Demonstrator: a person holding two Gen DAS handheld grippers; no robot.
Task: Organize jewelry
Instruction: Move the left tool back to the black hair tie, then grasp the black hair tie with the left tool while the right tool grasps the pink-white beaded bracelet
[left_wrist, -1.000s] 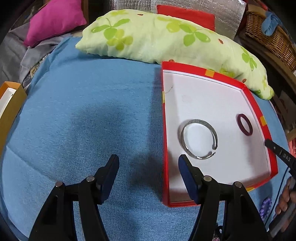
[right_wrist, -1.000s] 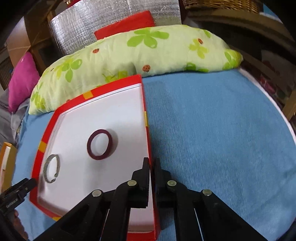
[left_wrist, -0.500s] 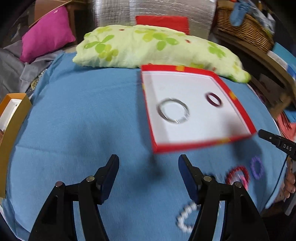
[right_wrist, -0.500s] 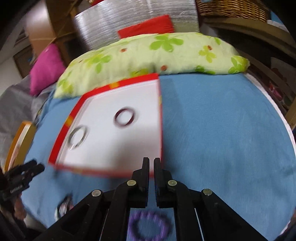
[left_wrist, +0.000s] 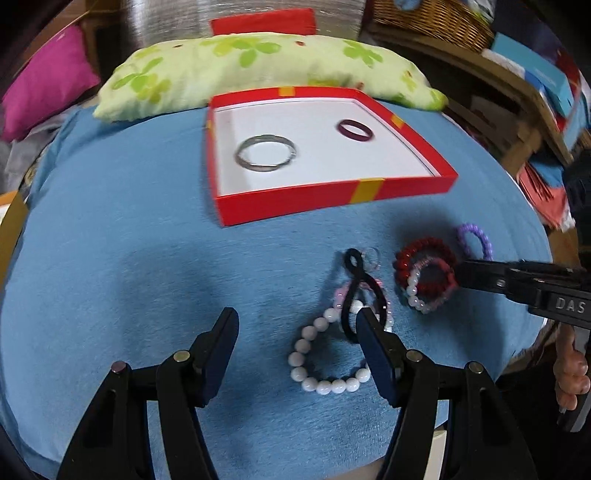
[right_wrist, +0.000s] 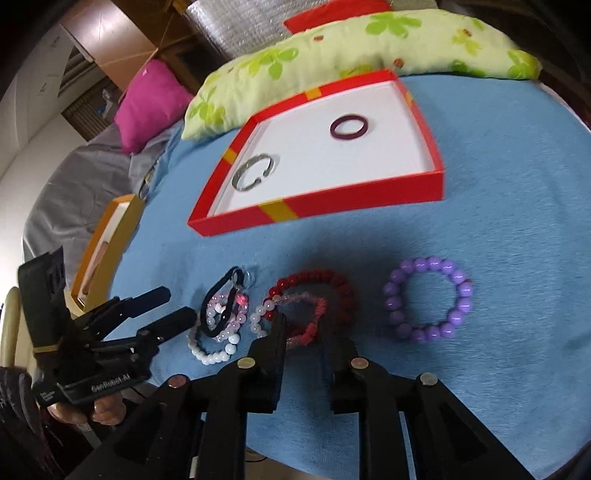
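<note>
Two rings lie inside the red box (left_wrist: 332, 199) in the left wrist view, a silver bangle (left_wrist: 265, 153) toward its left wall and a maroon ring (left_wrist: 355, 130) toward its far right, while nearer than the box the left gripper (left_wrist: 295, 330) is spread wide and empty, its right finger at the white bead bracelet (left_wrist: 325, 354) and black loop (left_wrist: 354, 291). From the right wrist view, the right gripper (right_wrist: 303, 332) stands partly parted with nothing gripped, its fingers either side of the red bead bracelets (right_wrist: 317, 302) nearer than the box, with a purple bead bracelet (right_wrist: 430, 299) further right on the blue cloth (right_wrist: 517, 184).
</note>
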